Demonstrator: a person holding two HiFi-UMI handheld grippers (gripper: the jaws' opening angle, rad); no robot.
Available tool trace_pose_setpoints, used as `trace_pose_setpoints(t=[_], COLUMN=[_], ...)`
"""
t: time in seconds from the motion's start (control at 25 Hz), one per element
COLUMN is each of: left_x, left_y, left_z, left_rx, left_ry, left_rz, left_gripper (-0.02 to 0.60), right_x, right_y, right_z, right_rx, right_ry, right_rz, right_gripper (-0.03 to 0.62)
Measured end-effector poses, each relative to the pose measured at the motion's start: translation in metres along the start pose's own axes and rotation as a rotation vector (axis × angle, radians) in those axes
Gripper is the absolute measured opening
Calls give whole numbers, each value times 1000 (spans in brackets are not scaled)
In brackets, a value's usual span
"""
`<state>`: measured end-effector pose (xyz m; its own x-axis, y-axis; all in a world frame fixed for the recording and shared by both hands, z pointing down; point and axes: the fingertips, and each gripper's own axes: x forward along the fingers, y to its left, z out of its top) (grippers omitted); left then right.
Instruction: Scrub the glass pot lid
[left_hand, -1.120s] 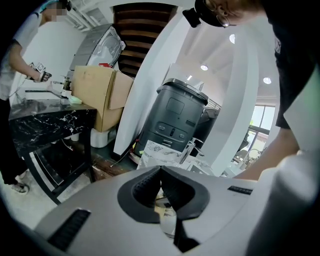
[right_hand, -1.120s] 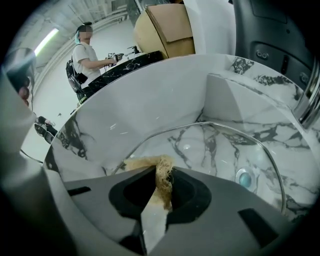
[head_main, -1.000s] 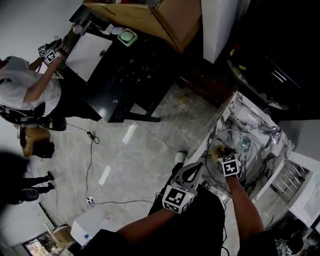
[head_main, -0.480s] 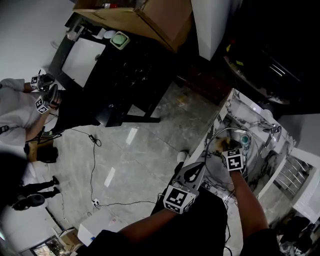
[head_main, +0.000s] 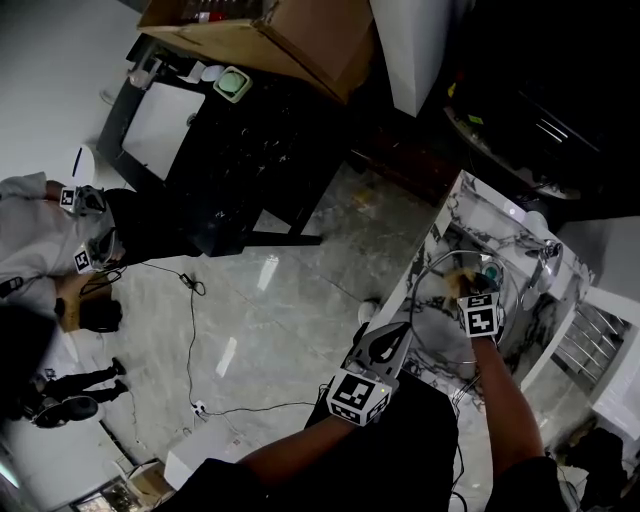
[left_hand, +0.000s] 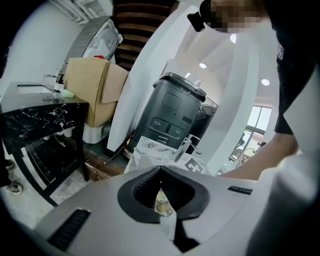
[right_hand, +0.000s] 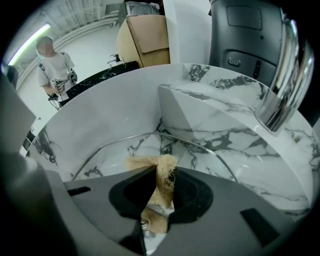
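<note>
The glass pot lid (head_main: 437, 318) stands tilted in the marble sink (head_main: 478, 217); its metal rim (right_hand: 114, 145) arcs across the right gripper view. My right gripper (head_main: 466, 286) (right_hand: 159, 173) is shut on a tan fibrous scrubber (head_main: 461, 268) (right_hand: 163, 172), which is pressed to the glass near the far part of the lid. The lid's centre screw (right_hand: 145, 225) shows between the jaws. At the lid's near edge my left gripper (head_main: 400, 328) (left_hand: 160, 170) has its jaws closed together, apparently pinching the rim.
A chrome faucet (head_main: 548, 258) (right_hand: 279, 82) overhangs the sink's far right. A dark grey machine (left_hand: 172, 110) stands behind it. On the floor side are a black table (head_main: 250, 140), a cardboard box (head_main: 290, 40), a cable (head_main: 190, 330) and another person (head_main: 40, 230) holding grippers.
My right gripper has slid the scrubber farther across the lid, away from me. The left gripper has stayed at the near rim. The person at the left has shifted position.
</note>
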<state>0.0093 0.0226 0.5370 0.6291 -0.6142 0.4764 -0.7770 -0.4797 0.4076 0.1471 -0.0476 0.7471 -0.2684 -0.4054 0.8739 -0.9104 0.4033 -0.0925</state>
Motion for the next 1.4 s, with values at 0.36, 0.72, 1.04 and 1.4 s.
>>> trace_pose_setpoints(t=[0.36, 0.72, 1.04, 1.4], left_x=[1, -1, -11, -18], left_y=[-11, -24, -32, -52], left_z=[-6, -9, -18, -21], left_rx=[11, 13, 20, 116], left_ry=[10, 6, 8, 3], left_rz=[-31, -48, -62, -94], left_gripper=[15, 15, 15, 15], right_x=[-14, -34, -54, -71], right_y=[-48, -69, -75, -60], right_z=[-22, -47, -75, -99], right_rx=[36, 55, 74, 66], right_ry=[-15, 17, 51, 79], right_rz=[-102, -152, -197, -201], right_gripper=[71, 71, 71, 71])
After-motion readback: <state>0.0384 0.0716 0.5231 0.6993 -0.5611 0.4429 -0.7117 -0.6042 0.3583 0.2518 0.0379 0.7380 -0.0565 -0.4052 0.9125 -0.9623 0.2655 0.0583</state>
